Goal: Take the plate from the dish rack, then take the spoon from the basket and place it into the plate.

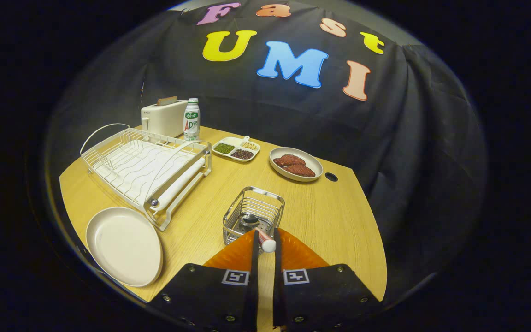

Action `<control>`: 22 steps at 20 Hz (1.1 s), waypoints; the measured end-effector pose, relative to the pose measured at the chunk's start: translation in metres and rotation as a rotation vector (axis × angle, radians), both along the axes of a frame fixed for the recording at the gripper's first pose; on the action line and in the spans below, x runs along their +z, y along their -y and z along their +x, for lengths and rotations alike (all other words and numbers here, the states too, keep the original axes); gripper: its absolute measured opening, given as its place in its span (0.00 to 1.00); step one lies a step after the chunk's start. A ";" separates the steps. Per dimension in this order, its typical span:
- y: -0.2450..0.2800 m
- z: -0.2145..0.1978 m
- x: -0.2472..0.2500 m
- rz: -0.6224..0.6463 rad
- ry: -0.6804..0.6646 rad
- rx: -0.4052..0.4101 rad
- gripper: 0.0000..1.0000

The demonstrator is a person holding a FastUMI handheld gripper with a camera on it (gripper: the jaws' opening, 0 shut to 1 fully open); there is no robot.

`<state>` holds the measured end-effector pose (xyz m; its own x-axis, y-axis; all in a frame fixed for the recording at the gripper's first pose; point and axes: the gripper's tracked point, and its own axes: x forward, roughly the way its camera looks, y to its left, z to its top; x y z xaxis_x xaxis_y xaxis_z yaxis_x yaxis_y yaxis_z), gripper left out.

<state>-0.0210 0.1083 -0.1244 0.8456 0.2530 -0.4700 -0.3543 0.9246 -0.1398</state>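
We have the jaws (265, 240) nearly closed, both fingers pinching the spoon (265, 241) by its handle end, which sticks up between the fingertips. The spoon's bowl is down inside the wire basket (252, 213), so the spoon is not out of it yet. The basket sits on the counter (330, 216) just ahead of the fingers, upright, roughly mid-counter. The plate (124, 245) is already off the dish rack (147, 167): it lies flat on the counter to the left of the fingers, close to the counter's near edge, just beside the rack's near corner; we can't tell if they touch. Nothing is on the plate. The rack itself is white wire with a tray underneath, set diagonally on the left half of the counter, no dishes in it. Behind the rack, at the far edge, we see a toaster (163, 117) with a slice poking out of the top, and a bottle (191, 119) standing upright right beside it. Beyond the basket there is a divided dish (236, 148) holding three kinds of beans or grains, and to its right a shallow bowl (296, 164) with dark red pieces of food. A small round hole (331, 176) in the counter sits just right of that bowl.
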 end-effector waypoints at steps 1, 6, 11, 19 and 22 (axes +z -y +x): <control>-0.008 -0.006 0.002 0.018 -0.005 0.042 0.13; -0.018 -0.007 0.008 -0.019 0.010 0.044 0.04; -0.017 -0.016 0.022 -0.036 0.015 0.015 0.04; -0.012 -0.052 0.062 -0.089 0.054 -0.073 0.04; -0.019 -0.070 0.083 -0.085 0.085 -0.093 0.04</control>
<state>-0.0915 0.1278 -0.0417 0.9011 0.1338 -0.4124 -0.2511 0.9365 -0.2449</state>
